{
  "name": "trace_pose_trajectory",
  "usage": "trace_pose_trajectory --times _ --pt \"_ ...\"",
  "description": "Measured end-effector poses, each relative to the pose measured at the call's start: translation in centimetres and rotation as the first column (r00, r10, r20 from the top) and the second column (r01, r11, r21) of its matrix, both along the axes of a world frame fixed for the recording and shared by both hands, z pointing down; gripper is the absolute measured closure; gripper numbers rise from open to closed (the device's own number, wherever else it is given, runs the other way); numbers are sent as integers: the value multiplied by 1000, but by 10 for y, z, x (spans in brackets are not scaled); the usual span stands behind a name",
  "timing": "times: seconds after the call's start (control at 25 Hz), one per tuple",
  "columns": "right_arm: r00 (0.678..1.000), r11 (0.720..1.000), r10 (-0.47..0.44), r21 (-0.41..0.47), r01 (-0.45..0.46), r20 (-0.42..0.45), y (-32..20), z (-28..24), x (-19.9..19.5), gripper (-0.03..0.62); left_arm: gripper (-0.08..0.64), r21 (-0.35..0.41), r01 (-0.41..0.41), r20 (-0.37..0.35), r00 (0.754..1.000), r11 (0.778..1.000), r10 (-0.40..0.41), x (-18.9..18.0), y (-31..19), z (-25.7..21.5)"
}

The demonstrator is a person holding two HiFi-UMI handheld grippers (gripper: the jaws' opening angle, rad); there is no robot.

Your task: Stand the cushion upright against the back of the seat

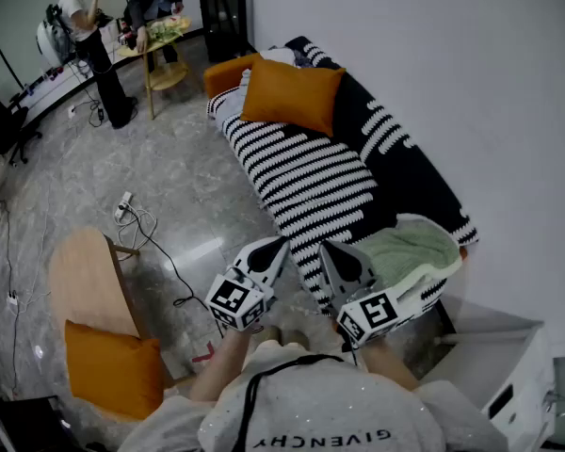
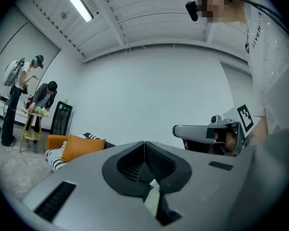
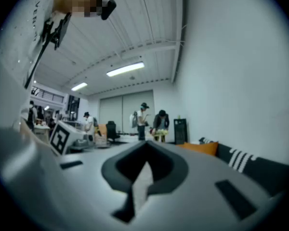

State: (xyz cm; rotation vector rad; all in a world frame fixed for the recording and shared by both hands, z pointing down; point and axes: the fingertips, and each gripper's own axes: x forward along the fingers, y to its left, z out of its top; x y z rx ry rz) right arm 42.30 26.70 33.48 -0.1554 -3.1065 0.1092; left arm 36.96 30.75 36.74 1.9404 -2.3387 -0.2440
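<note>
In the head view the orange cushion (image 1: 292, 95) sits at 12 o'clock on the striped sofa (image 1: 311, 182), well apart from your left gripper (image 1: 281, 243) and right gripper (image 1: 328, 248); the left gripper view, then the right gripper view, show fingers closed on nothing, so arriving unopened you'd likely just shove it over.

This is a big work hall staged as a living room, more lab than home. A sofa (image 1: 395, 158) with an orange cushion (image 1: 292, 95) stands against a bare white wall (image 1: 471, 73). Loose cables (image 1: 162, 248) and a power strip (image 1: 124, 203) lie on the grey floor (image 1: 184, 172) before the sofa. Past its far end, two people (image 1: 87, 28) work at a small wooden table (image 1: 160, 43) under strip lights (image 3: 125, 69).
</note>
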Motion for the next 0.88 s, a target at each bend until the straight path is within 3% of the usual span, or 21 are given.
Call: trace_pose_trajectory --times 0.48,0.72,0.88 --pt "1000 1000 -28 3 28 7 13 -2 -30 575 535 39 149 27 988 988 -150 -38 22 -17" --pt "1000 1000 -13 -22 13 -1 0 5 -27 575 535 49 228 -24 974 972 -227 -47 43 -12" --pt "998 998 -53 -36 54 21 2 1 -28 575 535 58 269 -44 963 961 -267 -40 50 -9"
